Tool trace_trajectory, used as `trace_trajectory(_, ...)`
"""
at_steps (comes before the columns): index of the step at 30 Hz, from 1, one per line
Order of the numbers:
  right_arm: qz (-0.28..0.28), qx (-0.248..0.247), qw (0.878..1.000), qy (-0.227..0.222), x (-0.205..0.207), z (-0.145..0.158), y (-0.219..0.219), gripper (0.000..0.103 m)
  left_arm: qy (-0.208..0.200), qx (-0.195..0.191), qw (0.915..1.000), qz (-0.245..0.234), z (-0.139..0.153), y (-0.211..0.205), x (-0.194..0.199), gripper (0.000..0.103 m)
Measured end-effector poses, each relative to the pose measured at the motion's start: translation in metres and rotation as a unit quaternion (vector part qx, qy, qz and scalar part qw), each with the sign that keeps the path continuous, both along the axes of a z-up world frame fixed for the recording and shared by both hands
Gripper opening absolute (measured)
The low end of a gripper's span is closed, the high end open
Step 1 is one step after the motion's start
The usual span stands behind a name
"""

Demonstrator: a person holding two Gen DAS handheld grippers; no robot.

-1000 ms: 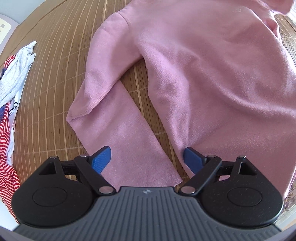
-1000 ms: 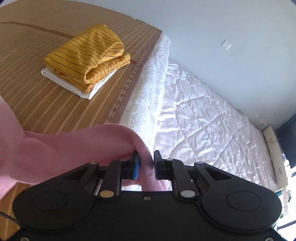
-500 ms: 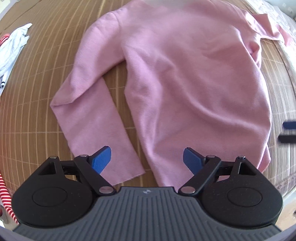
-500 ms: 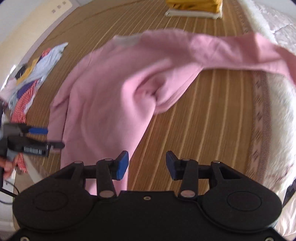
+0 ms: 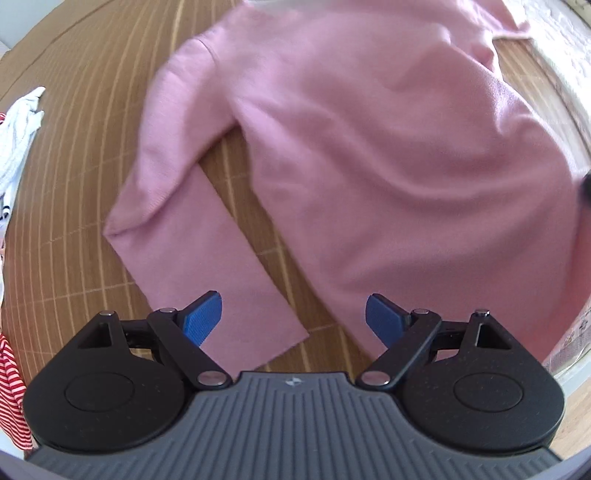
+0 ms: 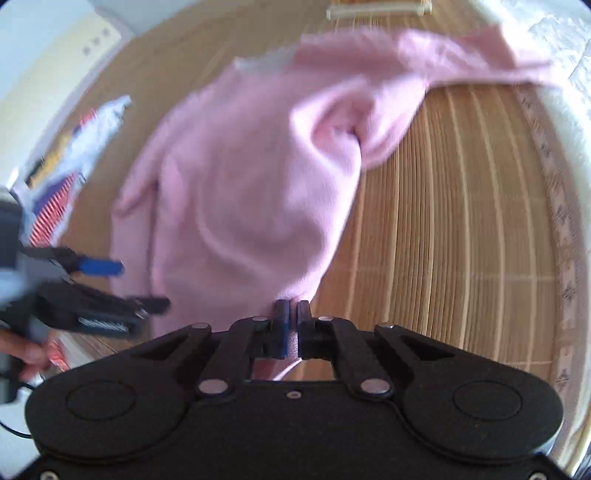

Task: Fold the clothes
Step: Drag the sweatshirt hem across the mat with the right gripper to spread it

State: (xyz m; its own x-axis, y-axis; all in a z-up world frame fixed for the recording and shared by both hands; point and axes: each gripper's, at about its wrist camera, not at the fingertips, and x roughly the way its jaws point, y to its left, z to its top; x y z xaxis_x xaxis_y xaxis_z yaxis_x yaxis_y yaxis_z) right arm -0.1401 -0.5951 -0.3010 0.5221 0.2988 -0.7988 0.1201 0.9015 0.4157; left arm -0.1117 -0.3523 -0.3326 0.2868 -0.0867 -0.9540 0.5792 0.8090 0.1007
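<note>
A pink long-sleeved sweater (image 5: 369,140) lies spread on a bamboo mat (image 5: 74,184), its left sleeve (image 5: 192,251) bent back toward me. My left gripper (image 5: 293,317) hovers open above the sleeve cuff and the hem, holding nothing. In the right wrist view the sweater (image 6: 240,184) is bunched and blurred. My right gripper (image 6: 293,314) is shut on the sweater's near hem corner, with pink cloth showing between the blue pads. The left gripper (image 6: 122,284), held by a hand, appears at the left of that view.
A heap of striped and white clothes (image 5: 11,184) lies at the mat's left edge, seen also as clothes (image 6: 70,155) in the right wrist view. A folded stack (image 6: 376,9) sits at the far end. White bedding (image 6: 569,122) borders the mat on the right.
My right gripper let go of the sleeve, swung round over the sweater and has now shut on its hem corner. The left gripper stays open and has shifted a little over the sleeve.
</note>
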Motion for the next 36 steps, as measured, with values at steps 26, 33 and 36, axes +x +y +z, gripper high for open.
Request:
trace_trajectory(26,-0.065,-0.023,0.990,0.120,-0.004,-0.048,0.003,0.048,0.006,-0.017,0.9980,0.060,0.004,0.068,0.048,0.089)
trace_trajectory(33,-0.055,-0.085,0.986,0.135,-0.003,-0.066,0.031,0.027,0.010,-0.022,0.9987,0.045,0.004,0.056,0.043,0.089)
trace_trajectory(36,0.004,-0.143,0.981,0.133,-0.005,-0.065,0.038,0.002,0.006,-0.022,0.9989,0.041,0.004,0.050,0.043,0.089)
